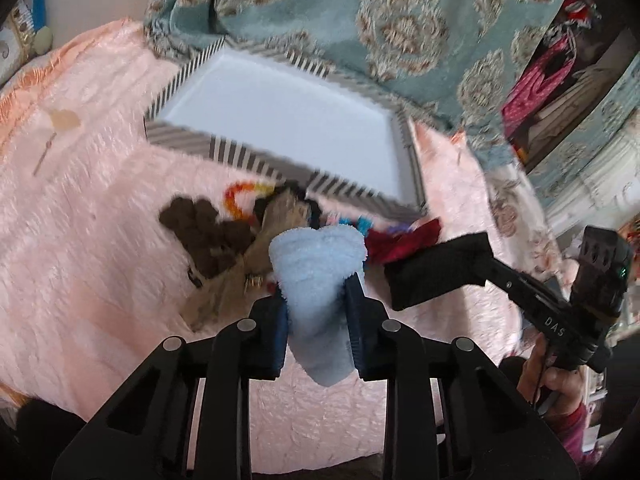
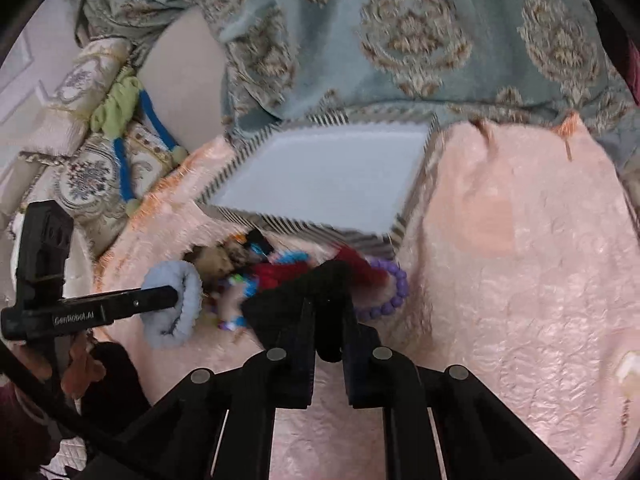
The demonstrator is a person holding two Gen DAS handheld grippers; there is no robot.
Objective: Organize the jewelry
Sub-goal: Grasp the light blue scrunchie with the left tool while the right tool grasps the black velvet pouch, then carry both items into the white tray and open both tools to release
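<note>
My left gripper (image 1: pixel 316 296) is shut on a fluffy light blue scrunchie (image 1: pixel 320 264), lifted just above a heap of hair ties and bracelets. In the right wrist view the same scrunchie (image 2: pixel 188 300) hangs as a ring from the left gripper's fingers (image 2: pixel 160 300). My right gripper (image 2: pixel 328 336) is shut on a black fabric band (image 2: pixel 320 292), which also shows in the left wrist view (image 1: pixel 436 270). The heap holds a brown scrunchie (image 1: pixel 204 236), an orange bead bracelet (image 1: pixel 236 196), a red scrunchie (image 2: pixel 288 272) and a purple bead bracelet (image 2: pixel 394 288). Behind it stands a striped-rim tray (image 1: pixel 280 108) with a bare white inside.
Everything lies on a pink quilted cover (image 2: pixel 520 260). Teal patterned fabric (image 1: pixel 400 20) rises behind the tray. Embroidered cushions (image 2: pixel 88 168) and a blue-and-green cord lie at the left. A person's hand (image 1: pixel 556 380) grips the right tool's handle.
</note>
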